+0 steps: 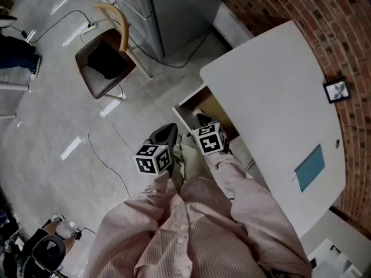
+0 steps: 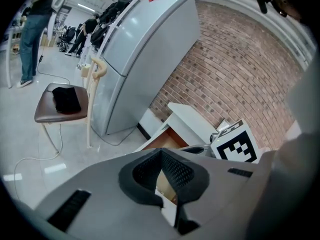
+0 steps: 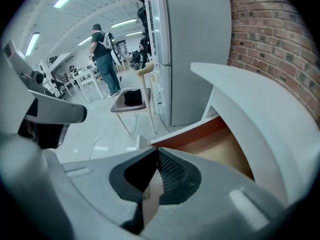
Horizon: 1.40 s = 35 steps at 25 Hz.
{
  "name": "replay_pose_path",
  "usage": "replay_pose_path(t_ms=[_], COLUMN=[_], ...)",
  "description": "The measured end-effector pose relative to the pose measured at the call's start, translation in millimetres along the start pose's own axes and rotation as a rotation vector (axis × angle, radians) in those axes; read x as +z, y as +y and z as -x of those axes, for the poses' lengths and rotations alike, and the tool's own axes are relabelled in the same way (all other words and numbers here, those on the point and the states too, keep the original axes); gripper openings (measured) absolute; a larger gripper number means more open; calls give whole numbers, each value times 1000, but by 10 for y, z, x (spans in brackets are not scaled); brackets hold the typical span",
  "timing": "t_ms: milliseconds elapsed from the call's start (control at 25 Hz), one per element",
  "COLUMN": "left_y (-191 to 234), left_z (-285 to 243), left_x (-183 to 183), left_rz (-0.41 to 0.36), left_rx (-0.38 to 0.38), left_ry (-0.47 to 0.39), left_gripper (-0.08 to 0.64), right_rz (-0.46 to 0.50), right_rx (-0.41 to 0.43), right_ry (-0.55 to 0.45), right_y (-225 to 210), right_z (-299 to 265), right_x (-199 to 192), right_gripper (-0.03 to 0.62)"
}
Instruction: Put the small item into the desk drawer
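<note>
The white desk (image 1: 278, 114) stands at the right against a brick wall, and its drawer (image 1: 210, 105) is pulled out, showing a brown wooden inside. The same open drawer (image 2: 161, 140) shows in the left gripper view, and the drawer (image 3: 222, 143) also lies beyond the jaws in the right gripper view. My left gripper (image 1: 167, 134) hangs just left of the drawer front, its jaws shut tip to tip with nothing between them (image 2: 161, 152). My right gripper (image 1: 200, 120) hovers over the drawer's near end, also shut and empty (image 3: 157, 150). I see no small item in any view.
A wooden chair (image 1: 105, 62) with a dark cloth on its seat stands on the floor to the left. A grey fridge (image 1: 174, 10) is behind the desk's end. A cable (image 1: 107, 158) trails across the floor. A blue sheet (image 1: 309, 167) and a small framed picture (image 1: 337, 90) lie on the desk.
</note>
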<state>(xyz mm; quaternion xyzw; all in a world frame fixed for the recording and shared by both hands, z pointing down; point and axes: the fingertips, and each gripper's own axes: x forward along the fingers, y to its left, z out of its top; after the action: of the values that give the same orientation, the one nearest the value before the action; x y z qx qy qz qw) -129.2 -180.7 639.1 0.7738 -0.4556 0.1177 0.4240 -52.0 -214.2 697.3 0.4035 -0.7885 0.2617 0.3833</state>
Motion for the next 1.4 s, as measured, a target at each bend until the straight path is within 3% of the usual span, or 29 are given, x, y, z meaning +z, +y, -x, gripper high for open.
replay_pose_path(t_ms=[240,720,1120,1400], left_y=[-190,-751,-982,-1136], left_z=[289,784,1160,1353], left_x=[380,1163,1827,2174], left_rz=[-78,-266,-431,-494], left_rx=[-48,-147,-142,-135], left_ry=[-59,-217,-367,-454], left_gripper=[0,0,0,0], right_rz=[-90,-243,-266,-222], right_rx=[19,65,71,60], right_ry=[-106,-430,-701,-800], right_y=[56,4,-75,-182], right_z=[461,1476,2321,2723], right_x=[244,1003,1619,1887], right_gripper=[8,6,6,6])
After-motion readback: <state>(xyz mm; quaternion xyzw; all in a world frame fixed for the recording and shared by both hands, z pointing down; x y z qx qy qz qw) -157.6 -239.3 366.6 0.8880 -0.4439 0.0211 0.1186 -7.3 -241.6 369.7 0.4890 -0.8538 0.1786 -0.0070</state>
